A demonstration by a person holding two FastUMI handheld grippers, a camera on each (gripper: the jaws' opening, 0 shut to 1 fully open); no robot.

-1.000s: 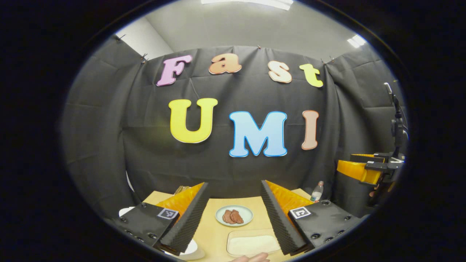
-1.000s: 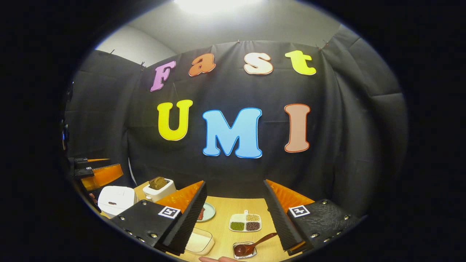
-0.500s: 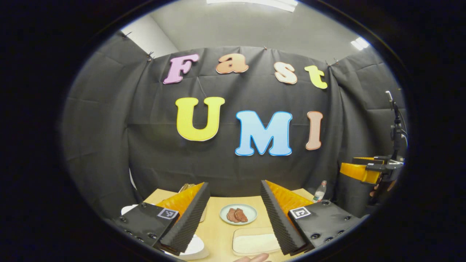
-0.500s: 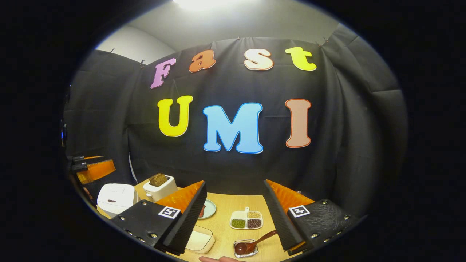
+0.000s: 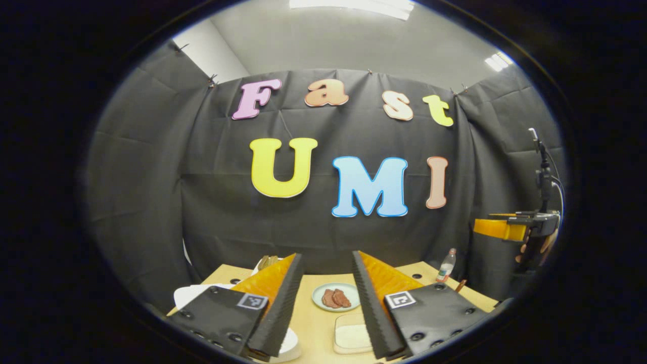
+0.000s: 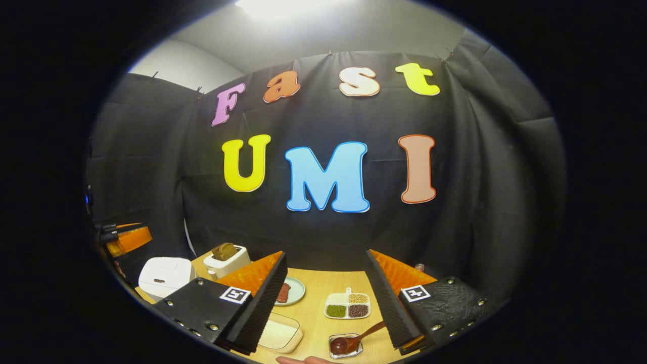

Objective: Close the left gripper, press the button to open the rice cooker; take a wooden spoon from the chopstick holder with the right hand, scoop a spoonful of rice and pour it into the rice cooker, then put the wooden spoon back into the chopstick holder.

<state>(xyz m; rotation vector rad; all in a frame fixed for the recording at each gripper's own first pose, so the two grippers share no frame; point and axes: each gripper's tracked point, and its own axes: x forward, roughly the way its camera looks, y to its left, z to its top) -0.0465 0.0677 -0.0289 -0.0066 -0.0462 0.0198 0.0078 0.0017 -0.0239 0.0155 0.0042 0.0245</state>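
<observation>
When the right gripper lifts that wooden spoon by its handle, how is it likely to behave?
The wooden spoon looks rigid, so it probably won't flex. Its handle is slim and smooth-looking, so it may pivot between the fingers, bowl end sagging. Its bowl rests in a small clear dish with the handle leaning out over the rim; that light-looking dish could shift or tip if the spoon drags on it.

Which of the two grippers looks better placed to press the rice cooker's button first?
Left, probably. In the right gripper view the left gripper hangs just above the closed white rice cooker, while the right gripper sits off over the table's middle.
</observation>
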